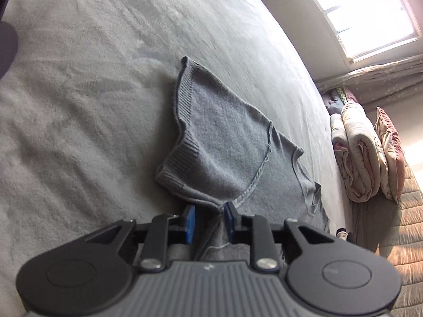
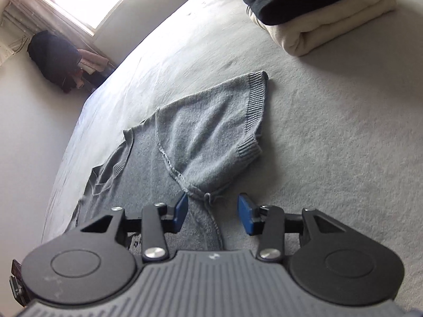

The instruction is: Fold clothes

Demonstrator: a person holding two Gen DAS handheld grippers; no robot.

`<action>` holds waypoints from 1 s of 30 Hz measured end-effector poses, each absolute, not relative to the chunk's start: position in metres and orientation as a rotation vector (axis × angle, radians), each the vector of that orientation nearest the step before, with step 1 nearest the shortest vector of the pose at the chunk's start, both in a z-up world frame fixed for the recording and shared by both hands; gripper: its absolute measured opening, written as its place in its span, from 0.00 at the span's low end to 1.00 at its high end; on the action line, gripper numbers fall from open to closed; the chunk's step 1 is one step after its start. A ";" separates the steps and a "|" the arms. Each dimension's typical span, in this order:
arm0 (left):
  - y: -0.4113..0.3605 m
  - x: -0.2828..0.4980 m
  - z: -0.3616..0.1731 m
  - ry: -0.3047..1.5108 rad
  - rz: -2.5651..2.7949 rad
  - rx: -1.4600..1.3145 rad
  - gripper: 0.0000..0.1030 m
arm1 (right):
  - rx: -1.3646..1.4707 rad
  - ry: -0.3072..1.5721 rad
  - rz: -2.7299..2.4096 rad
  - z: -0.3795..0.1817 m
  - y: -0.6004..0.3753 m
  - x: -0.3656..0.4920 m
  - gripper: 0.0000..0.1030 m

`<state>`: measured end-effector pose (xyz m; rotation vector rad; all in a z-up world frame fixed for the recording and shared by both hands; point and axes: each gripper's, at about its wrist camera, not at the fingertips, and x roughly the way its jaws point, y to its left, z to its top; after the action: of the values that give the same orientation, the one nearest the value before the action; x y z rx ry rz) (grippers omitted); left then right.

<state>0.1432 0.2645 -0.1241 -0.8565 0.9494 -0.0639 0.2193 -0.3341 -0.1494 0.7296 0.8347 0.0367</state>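
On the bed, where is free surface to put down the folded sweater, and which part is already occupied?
Bare bedspread lies to the right of the grey sweater, between its ribbed sleeve cuff and the stack of folded clothes at the far right. The left wrist view shows another wide bare patch left of the sweater. The far corner with the stack is crowded.

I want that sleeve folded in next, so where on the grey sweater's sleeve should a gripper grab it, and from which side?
Take the sleeve of the grey sweater at its ribbed cuff, probably coming from the bare bed side. The cuff's edge is thick and lies free on the cover, so jaws can slide round it. The right gripper, open near the armpit seam, looks nearest.
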 end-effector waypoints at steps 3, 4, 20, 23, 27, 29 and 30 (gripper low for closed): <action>0.266 0.142 -0.102 0.951 -0.061 -0.736 0.36 | 0.662 0.846 0.008 -0.139 -0.339 0.222 0.46; 0.267 0.144 -0.096 0.939 -0.060 -0.692 0.38 | 0.635 0.847 -0.004 -0.136 -0.340 0.225 0.47; 0.264 0.228 -0.108 0.785 0.183 -0.524 0.02 | 0.348 0.755 -0.171 -0.147 -0.316 0.292 0.06; 0.270 0.229 -0.104 0.750 0.262 -0.462 0.02 | 0.278 0.717 -0.238 -0.140 -0.319 0.293 0.04; 0.272 0.234 -0.109 0.761 0.281 -0.396 0.02 | 0.278 0.750 -0.197 -0.148 -0.322 0.296 0.06; 0.269 0.233 -0.105 0.766 0.254 -0.391 0.04 | 0.279 0.766 -0.176 -0.152 -0.324 0.298 0.12; 0.269 0.233 -0.103 0.768 0.239 -0.404 0.07 | 0.280 0.770 -0.168 -0.153 -0.325 0.298 0.16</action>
<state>0.2328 0.2693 -0.1028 -0.4040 0.7680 0.2391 0.2981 -0.3248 -0.1527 0.2804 0.7700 -0.1680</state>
